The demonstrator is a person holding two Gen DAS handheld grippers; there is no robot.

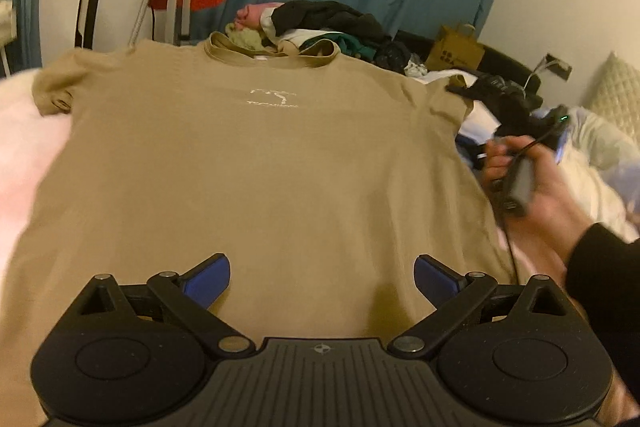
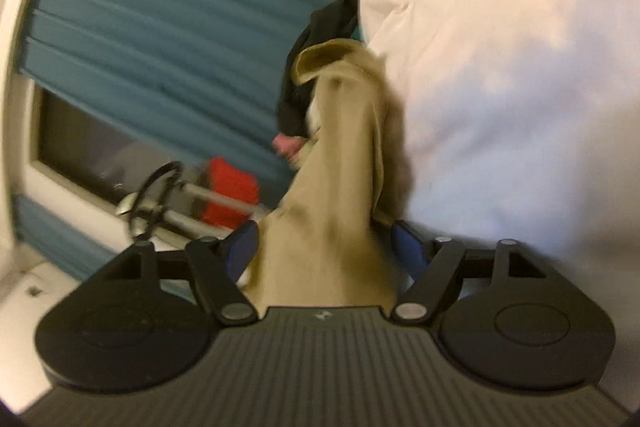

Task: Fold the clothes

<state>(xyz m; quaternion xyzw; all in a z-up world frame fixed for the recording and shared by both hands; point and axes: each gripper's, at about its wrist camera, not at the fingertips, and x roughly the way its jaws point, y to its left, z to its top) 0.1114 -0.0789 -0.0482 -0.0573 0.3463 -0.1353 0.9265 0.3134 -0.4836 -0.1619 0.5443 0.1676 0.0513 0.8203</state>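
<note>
In the left wrist view, the tan T-shirt (image 1: 256,163) lies spread flat, print side up, on the bed (image 1: 24,147), its long axis running straight away from the left tongs (image 1: 322,277): hem nearest, collar farthest, next to a pile of unfolded clothes (image 1: 332,27). The left tongs stand wide apart over the hem end with nothing between the blue pads (image 1: 210,281), so the shirt is directly ahead and below them, untouched as far as can be seen. At the shirt's right edge a hand (image 1: 532,183) carries the right tongs (image 1: 464,91), whose tips sit at the right sleeve near the shoulder; this view does not show the jaws clearly. In the right wrist view, which is blurred and rolled on its side, a gathered run of the tan fabric passes between the blue pads of the right tongs (image 2: 324,247) and stretches away from them, beside the white bedding (image 2: 500,87). The jaws look fairly wide, and whether the pads actually press on the cloth cannot be told. Judging from this, the right hand is the nearer one to the sleeve, and a fold across the shirt's long axis toward the centre would fall to it, while the left tongs are placed for the hem.
</note>
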